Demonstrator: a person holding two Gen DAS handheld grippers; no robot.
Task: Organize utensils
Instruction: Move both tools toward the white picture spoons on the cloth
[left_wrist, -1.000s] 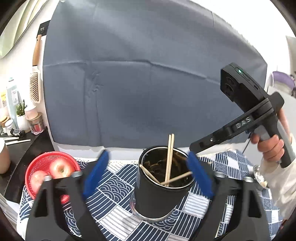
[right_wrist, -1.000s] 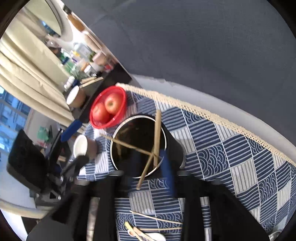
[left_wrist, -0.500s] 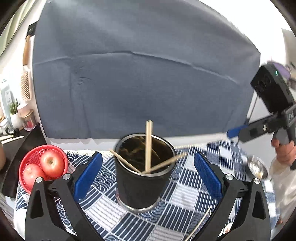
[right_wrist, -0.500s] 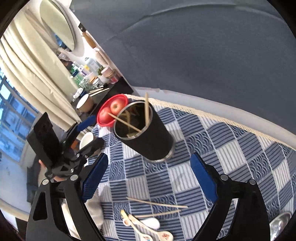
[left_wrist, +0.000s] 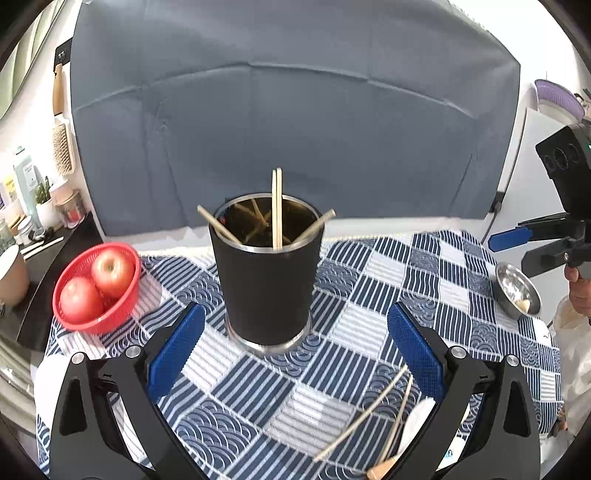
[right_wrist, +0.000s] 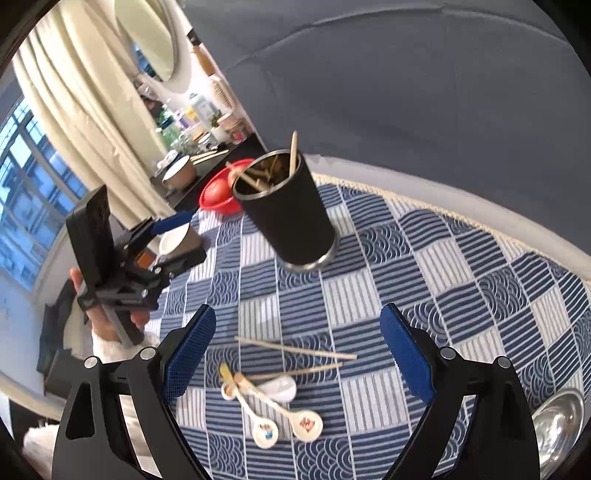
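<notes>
Peeking from under your left gripper (left_wrist: 293, 352), the loose chopsticks (left_wrist: 364, 413) are partly cut off by its right finger. Bottle labels on the side shelf are too blurry to read. Your left jaws are wide open and hold nothing; the black cup (left_wrist: 267, 284) stands on the tabletop just ahead, between them. Your right gripper (right_wrist: 297, 354) also has wide, empty jaws, with chopsticks (right_wrist: 295, 349) and three spoons (right_wrist: 275, 410) lying between them, and the cup (right_wrist: 291, 218) farther off.

In the left wrist view, the holder (left_wrist: 267, 280) stands at centre with chopsticks (left_wrist: 276, 206) in it. The basket (left_wrist: 98, 321) lies left, a bowl (left_wrist: 517, 288) right, loose chopsticks (left_wrist: 364, 410) at lower right.
</notes>
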